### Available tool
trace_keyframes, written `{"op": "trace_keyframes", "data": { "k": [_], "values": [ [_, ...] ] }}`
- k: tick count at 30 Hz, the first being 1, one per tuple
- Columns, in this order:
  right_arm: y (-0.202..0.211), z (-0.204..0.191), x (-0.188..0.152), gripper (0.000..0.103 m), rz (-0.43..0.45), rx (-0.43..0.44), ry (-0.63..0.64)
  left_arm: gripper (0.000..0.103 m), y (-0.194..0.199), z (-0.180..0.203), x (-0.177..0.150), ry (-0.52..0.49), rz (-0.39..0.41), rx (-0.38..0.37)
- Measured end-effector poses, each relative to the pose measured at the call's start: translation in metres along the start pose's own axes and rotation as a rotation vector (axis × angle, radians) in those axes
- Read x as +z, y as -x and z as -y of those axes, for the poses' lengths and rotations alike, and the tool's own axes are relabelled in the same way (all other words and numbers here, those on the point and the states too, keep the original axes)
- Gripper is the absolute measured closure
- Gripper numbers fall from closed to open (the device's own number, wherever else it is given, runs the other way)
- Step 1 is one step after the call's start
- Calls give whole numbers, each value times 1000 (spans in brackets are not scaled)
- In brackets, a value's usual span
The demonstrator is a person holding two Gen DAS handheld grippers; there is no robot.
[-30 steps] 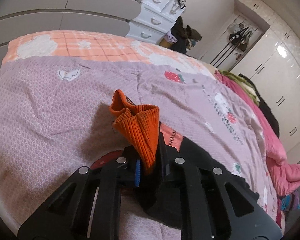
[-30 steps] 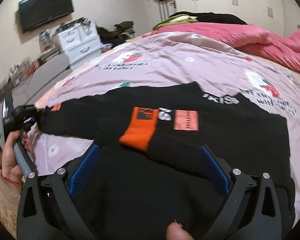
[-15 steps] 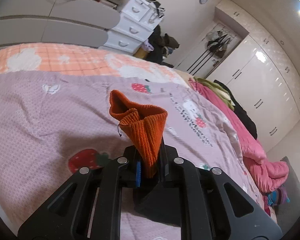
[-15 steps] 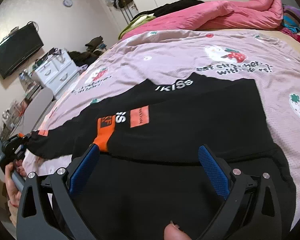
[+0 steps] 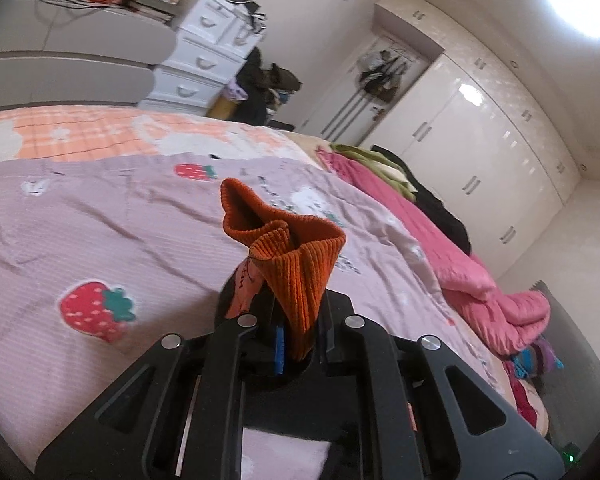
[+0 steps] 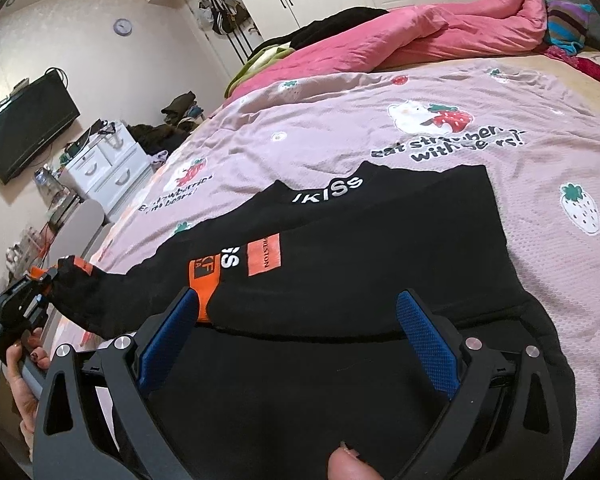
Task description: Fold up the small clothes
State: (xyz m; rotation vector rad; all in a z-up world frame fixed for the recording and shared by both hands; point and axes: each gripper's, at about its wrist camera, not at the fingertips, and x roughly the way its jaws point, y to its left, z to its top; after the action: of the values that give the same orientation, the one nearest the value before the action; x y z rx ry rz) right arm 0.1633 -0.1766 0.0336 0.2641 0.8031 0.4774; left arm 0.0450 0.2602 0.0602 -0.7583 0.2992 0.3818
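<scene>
A black sweatshirt [image 6: 360,276] with white lettering and orange patches lies spread on the pink strawberry bedspread [image 6: 420,140]. One sleeve with an orange cuff [image 6: 204,284] is folded across its body. My left gripper [image 5: 298,344] is shut on the other sleeve's ribbed orange cuff [image 5: 296,264], lifted above the bed. In the right wrist view that same left gripper [image 6: 40,280] shows at far left, pulling the sleeve out sideways. My right gripper [image 6: 296,328] hovers open over the sweatshirt's lower part, nothing between its blue pads [image 6: 428,336].
A pink duvet [image 6: 420,32] and dark clothes are piled along the bed's far side. White drawers [image 5: 208,52] and a grey headboard [image 5: 60,76] stand past the bed end. Wardrobes [image 5: 480,128] line the wall. A hand [image 6: 24,364] holds the left gripper.
The left gripper rose and swung with the orange cuff, lifting the sleeve off the bed. The right gripper's view rolled and shifted across the sweatshirt; it stayed open.
</scene>
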Motion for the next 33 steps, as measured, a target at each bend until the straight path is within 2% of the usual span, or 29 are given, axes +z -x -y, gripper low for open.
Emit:
{"op": "trace_keyframes", "data": {
  "k": [13, 24, 33],
  "values": [
    [6, 8, 5, 5, 17, 5, -33, 99, -6, 47, -18, -85, -65, -153],
    [14, 14, 10, 5, 37, 3, -52, 99, -9, 81, -37, -140, -121, -255],
    [21, 23, 14, 4, 53, -8, -73, 99, -18, 108, -61, -186, -198, -327]
  ]
}}
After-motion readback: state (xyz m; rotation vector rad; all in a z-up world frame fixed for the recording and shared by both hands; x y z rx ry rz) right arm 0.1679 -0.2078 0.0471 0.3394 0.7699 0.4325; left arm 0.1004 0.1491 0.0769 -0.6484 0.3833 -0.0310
